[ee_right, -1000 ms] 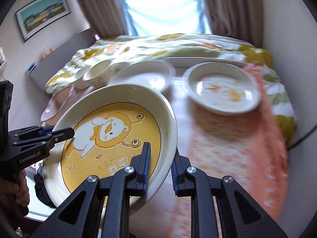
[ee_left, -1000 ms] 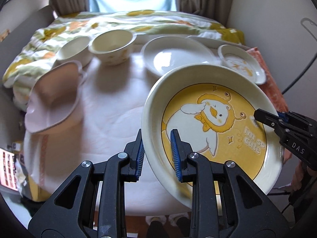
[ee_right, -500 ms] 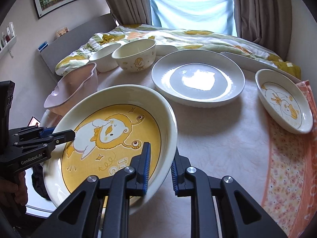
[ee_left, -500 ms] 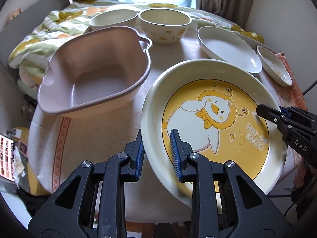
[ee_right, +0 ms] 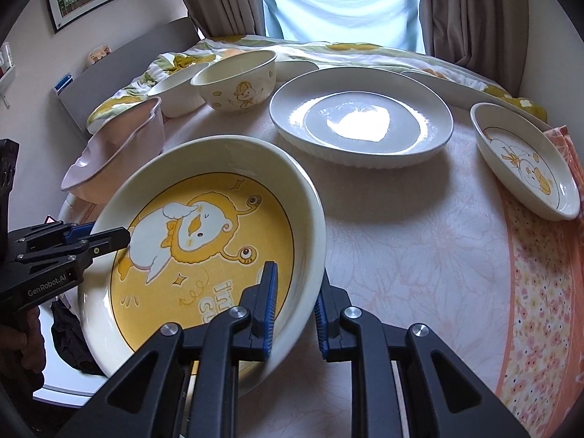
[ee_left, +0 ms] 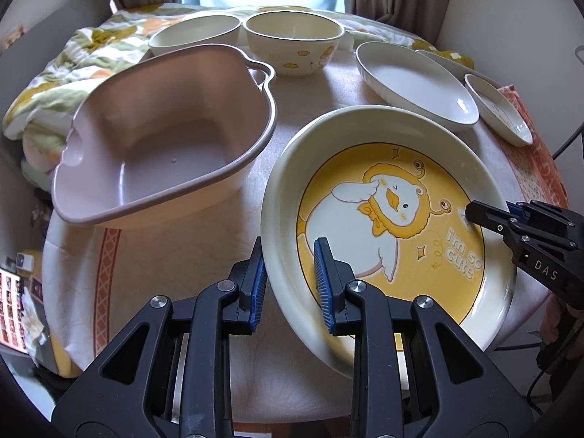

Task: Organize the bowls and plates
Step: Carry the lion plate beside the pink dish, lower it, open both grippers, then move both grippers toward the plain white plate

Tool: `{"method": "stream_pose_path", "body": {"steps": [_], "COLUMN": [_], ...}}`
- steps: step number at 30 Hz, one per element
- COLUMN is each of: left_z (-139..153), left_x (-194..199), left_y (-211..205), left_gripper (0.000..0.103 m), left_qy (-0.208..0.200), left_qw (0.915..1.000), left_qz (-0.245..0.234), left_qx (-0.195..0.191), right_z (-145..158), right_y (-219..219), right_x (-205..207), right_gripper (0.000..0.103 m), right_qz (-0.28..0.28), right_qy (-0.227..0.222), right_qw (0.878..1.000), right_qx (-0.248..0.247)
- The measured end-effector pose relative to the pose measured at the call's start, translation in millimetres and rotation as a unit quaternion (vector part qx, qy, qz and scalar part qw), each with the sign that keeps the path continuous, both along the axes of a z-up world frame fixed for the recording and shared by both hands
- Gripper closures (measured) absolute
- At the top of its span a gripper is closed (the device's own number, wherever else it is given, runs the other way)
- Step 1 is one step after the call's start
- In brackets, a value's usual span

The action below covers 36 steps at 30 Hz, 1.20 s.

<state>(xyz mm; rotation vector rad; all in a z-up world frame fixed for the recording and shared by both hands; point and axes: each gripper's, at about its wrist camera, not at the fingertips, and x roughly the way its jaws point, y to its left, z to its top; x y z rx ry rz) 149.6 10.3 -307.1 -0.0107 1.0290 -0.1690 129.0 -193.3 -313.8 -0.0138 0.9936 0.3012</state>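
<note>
The yellow cartoon plate (ee_left: pixel 387 219) was carried between two tools, each clamped on opposite sides of its rim. In the left wrist view the left tool (ee_left: pixel 288 281) stood at the lower centre of the frame, its jaws nearly closed with one blue pad outside the rim and one inside; the right tool (ee_left: pixel 485 215) entered from the right edge and bit the far rim. In the right wrist view the right tool (ee_right: pixel 292 303) likewise pinched the rim at the lower centre, while the left tool (ee_right: pixel 109 237) reached in from the left edge. The plate was tilted and appeared held clear of the surface (ee_right: pixel 419 255), though whether its low edge touched the cloth could not be told. The relation governing the coming move was judged to be that between plate and pink basin (ee_left: pixel 164 138): in the left wrist view the basin lay to the upper left of the plate, just beside its left rim, and empty. The left tool was therefore the nearer to it. Two bowls (ee_left: pixel 292 43) stood beyond the basin at the top of the frame; a white plate (ee_right: pixel 361 116) and a small duck dish (ee_right: pixel 525 160) lay to the upper right, well apart.
</note>
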Motion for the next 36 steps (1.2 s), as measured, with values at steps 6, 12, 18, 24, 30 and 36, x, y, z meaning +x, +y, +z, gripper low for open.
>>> {"method": "stream_pose_path", "body": {"steps": [6,12,18,24,30,36], "left_z": [2,3,2,11,59,124], "left_x": [0,4,4,-3,-21,-21], "left_y": [-2,-2,1,-3,-2,-3], "left_gripper": [0.080,0.080,0.003,0.000,0.000,0.000], "left_qy": [-0.004,0.004,0.007,0.014,-0.008,-0.066], "left_qw": [0.9999,0.9992,0.9991,0.9983,0.9990,0.9975], "left_qz": [-0.007,-0.007,0.006,-0.009,-0.022,-0.024], "left_qx": [0.014,0.038,0.040,0.056,0.038,0.001], "right_z": [1,2,1,6,47,122], "right_y": [0,-7,-16,-21,-25,-34], "right_x": [0,1,-1,-8,-16,-16], "right_gripper": [0.086,0.086,0.000,0.000,0.000,0.000], "right_qz": [-0.008,-0.022,-0.041,-0.048,-0.050,-0.050], "right_qy": [0.007,0.012,0.008,0.001,-0.002,-0.039], "right_qw": [1.000,1.000,0.999,0.998,0.999,0.998], "right_qx": [-0.002,0.017,0.027,0.027,0.015,-0.008]}}
